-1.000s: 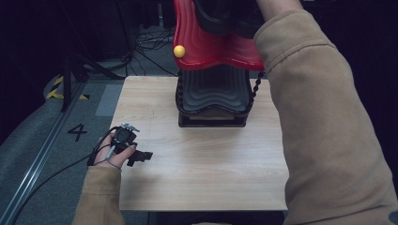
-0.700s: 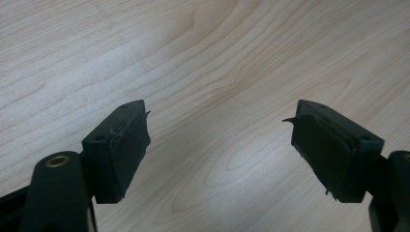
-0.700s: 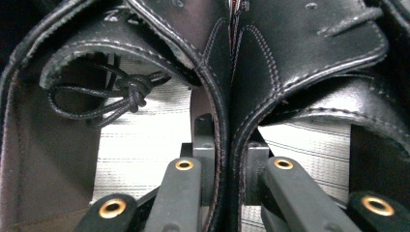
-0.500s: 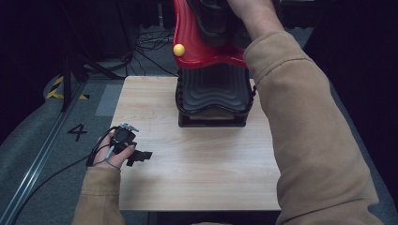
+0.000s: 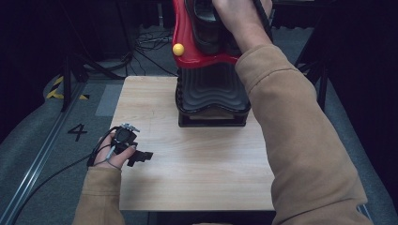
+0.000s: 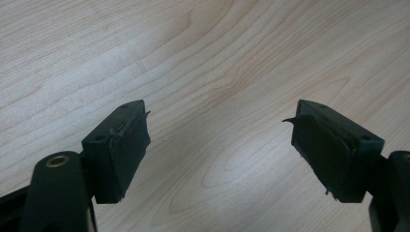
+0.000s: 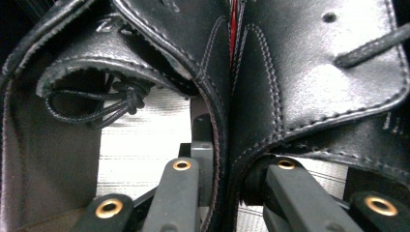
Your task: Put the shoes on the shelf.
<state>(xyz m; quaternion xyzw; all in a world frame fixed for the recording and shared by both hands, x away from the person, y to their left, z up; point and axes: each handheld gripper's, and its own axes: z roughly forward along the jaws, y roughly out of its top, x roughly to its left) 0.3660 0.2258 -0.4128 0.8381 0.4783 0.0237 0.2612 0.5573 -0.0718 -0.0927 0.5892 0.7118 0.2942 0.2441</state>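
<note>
A pair of black leather shoes (image 5: 206, 23) rests on a red curved tray (image 5: 187, 51) that tops a black ribbed stand (image 5: 211, 91) at the table's far edge. In the right gripper view, my right gripper (image 7: 229, 162) is shut on the two touching inner walls of the shoes (image 7: 217, 96), with one jaw inside each shoe. In the high view the person's right hand (image 5: 239, 18) covers it. My left gripper (image 5: 141, 157) lies on the table near the left edge. In its own view it (image 6: 220, 145) stands open over bare wood.
A yellow knob (image 5: 178, 49) sticks out of the red tray's left side. The wooden table (image 5: 187, 178) has bare surface in front of the stand. Cables and a floor rail (image 5: 42, 154) run to the left of it.
The right hand and sleeve have moved left and down onto the shoes. The left gripper has stayed where it was.
</note>
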